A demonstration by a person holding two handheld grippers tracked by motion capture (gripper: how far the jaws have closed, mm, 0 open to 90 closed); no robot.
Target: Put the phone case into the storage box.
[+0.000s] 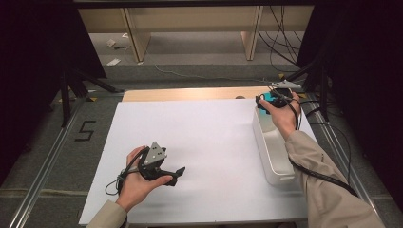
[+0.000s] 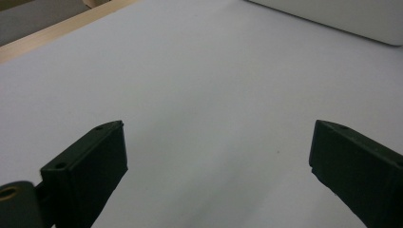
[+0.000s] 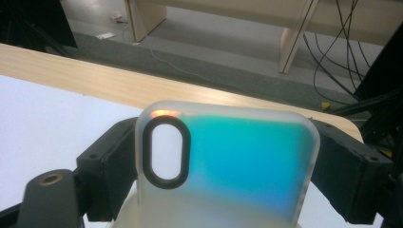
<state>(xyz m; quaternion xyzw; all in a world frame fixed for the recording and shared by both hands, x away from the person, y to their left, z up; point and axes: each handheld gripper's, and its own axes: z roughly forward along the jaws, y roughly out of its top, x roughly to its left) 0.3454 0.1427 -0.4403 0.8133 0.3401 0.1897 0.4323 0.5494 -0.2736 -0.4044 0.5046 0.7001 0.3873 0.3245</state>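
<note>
My right gripper point(image 1: 267, 100) hangs at the far right of the table, above the far end of a white bin point(image 1: 273, 156). It is shut on a translucent phone case point(image 3: 237, 161) with a teal sheen and an oval camera cutout. Both black jaws press on the case's long edges, and the case stands upright between them point(image 1: 270, 97). My left gripper point(image 1: 178, 175) rests low over the near left part of the white board point(image 1: 204, 137). Its jaws stand wide apart point(image 2: 218, 156) with only bare board between them.
The long white bin lies along the board's right edge point(image 2: 342, 19). A wooden table edge point(image 1: 190, 93) shows behind the board. Beyond it are floor cables point(image 3: 342, 42), wooden bench legs point(image 1: 135, 40) and black stands point(image 1: 71, 80). A metal rail point(image 1: 47, 156) runs along the left.
</note>
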